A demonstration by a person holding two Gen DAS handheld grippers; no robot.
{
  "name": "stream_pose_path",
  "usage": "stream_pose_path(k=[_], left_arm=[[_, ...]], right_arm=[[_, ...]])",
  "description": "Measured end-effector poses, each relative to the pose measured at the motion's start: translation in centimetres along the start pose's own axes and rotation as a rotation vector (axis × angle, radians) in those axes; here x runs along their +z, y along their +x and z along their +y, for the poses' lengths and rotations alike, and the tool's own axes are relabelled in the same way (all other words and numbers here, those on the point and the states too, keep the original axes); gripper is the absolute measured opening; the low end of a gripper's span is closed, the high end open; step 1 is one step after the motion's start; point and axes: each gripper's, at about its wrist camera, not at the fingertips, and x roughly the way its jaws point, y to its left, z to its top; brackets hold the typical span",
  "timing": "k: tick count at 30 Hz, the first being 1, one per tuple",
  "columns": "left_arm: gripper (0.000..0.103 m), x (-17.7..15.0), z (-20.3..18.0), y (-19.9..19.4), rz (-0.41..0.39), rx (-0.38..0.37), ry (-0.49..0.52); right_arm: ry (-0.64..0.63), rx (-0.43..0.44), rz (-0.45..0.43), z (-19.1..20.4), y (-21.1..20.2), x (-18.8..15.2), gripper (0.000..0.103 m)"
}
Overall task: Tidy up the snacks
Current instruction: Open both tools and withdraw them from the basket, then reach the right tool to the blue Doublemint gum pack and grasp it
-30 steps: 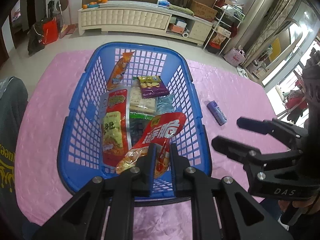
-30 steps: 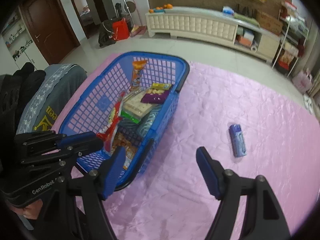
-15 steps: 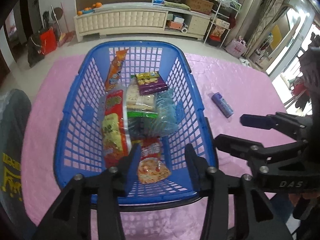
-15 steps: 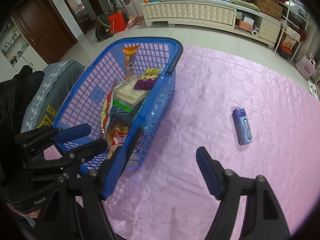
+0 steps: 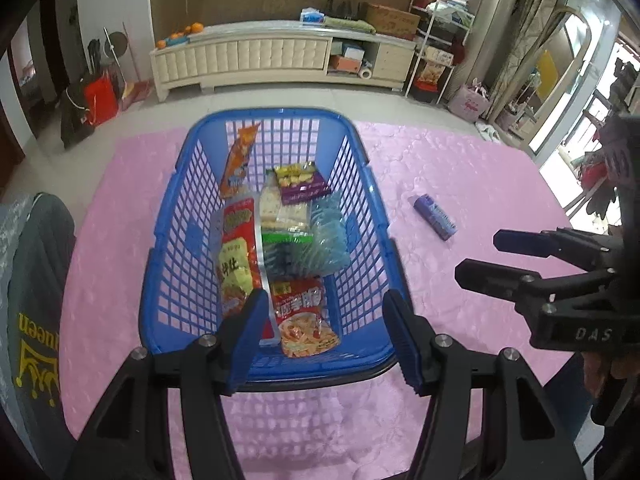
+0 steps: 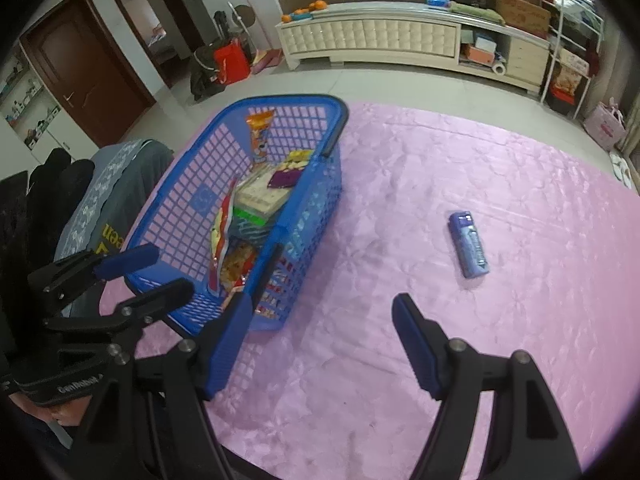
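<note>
A blue basket (image 5: 162, 216) (image 6: 184, 184) stands on the pink tablecloth (image 5: 460, 168) and holds several snack packs. A red snack bag (image 5: 302, 320) lies flat at its near end. My left gripper (image 5: 326, 332) (image 6: 148, 272) hovers over that end. Its jaws are opening, with nothing pressed between the pads. A blue-purple pack (image 5: 434, 216) (image 6: 468, 244) lies alone on the cloth to the right of the basket. My right gripper (image 6: 322, 320) (image 5: 488, 256) is open and empty above the cloth, between the basket and that pack.
A chair draped with a grey garment (image 5: 32, 280) (image 6: 112, 184) stands against the table's left side. The tablecloth (image 6: 400, 200) ends at the far edge, with floor and a long cream cabinet (image 5: 280, 56) beyond.
The left gripper let go of the red snack bag, which dropped into the basket's near end. Its jaws spread apart and it drew back and up. The right gripper shifted slightly right.
</note>
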Motion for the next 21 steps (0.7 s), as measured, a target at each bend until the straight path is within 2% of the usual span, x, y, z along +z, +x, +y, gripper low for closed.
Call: stream_pose_path(k=[6, 11, 15, 21], left_arm=[[0.057, 1.9, -0.7, -0.5, -0.013, 0.025, 0.034], [0.057, 4.7, -0.3, 0.3, -0.006, 0.057, 0.012], [0.057, 6.7, -0.4, 1.0, 0.013, 0.08, 0.035], [0.057, 8.5, 0.1, 3.1, 0.044, 0.121, 0.031]], right_arm=[[0.029, -0.051, -0.023, -1.6, -1.2, 1.5, 0.077], [0.041, -0.106, -0.049, -3.4, -2.1, 3.3, 0.077], [0.044, -0.204, -0.059, -4.8, -1.8, 3.8, 0.077], [0.037, -0.209, -0.067, -6.5, -0.2, 4.1, 0.077]])
